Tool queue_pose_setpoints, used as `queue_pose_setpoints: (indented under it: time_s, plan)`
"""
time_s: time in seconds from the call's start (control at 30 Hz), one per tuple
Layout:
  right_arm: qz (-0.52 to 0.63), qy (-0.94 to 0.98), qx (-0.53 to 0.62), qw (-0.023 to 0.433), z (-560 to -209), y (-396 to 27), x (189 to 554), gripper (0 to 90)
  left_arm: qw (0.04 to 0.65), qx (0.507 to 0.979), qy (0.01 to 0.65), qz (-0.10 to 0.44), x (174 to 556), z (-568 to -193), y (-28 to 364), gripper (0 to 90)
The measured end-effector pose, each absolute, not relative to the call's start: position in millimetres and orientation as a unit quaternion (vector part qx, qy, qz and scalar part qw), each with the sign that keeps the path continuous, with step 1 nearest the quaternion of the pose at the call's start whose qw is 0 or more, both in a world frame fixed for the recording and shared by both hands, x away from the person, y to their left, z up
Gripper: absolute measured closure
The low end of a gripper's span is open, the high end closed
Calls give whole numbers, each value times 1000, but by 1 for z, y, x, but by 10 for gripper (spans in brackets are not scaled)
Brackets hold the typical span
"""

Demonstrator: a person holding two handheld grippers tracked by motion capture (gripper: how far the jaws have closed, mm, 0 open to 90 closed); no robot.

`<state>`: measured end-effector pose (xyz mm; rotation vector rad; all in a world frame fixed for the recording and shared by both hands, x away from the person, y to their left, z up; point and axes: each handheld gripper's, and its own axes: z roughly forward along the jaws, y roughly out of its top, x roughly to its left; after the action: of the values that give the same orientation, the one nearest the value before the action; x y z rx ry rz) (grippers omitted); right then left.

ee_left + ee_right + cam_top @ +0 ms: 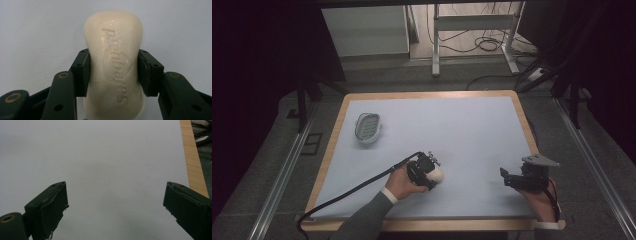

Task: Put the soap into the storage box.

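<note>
Gripping the cream-coloured oval bar of soap (115,62) across its narrow waist, the left gripper (432,172) has its two black jaws clenched on the bar, one pad pressed flat against each long side. The left gripper view shows the bar lying lengthwise between the jaws, its embossed lettering facing up and its far end reaching well past the pads (81,72). The bar rests on the pale blue mat (462,130) that covers the worktop (334,132). In the high view, this gripper and the bar sit near the front edge of the worktop, somewhat left of centre, with the person's left hand (403,184) wrapped around the gripper body and a black cable (347,192) trailing off towards the front left corner

The right gripper (507,177) is held near the front right corner of the worktop, well apart from the bar. Its jaws are released and stand wide, with nothing but bare mat between them in the right gripper view. The light wooden rim (193,160) of the worktop appears at the right of that view

A white oval soap dish with a ribbed green insert (368,127) lies on the mat towards the rear left corner, well apart from both grippers
</note>
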<state>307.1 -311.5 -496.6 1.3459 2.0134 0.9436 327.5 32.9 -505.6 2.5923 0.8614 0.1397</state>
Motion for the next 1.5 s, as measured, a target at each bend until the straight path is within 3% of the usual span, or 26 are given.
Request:
queue_pose_setpoints:
  time_s: [1.07,1.13,1.5]
  plan:
    - [347,743,504,271,-497,-315,307,54,202,931,300,42,336,-506,37,490]
    - [347,743,504,271,-497,-315,307,54,199,932,299,39,335,-507,36,434]
    - [348,742,504,271,-497,-315,307,54,192,937,288,49,334,-504,39,495]
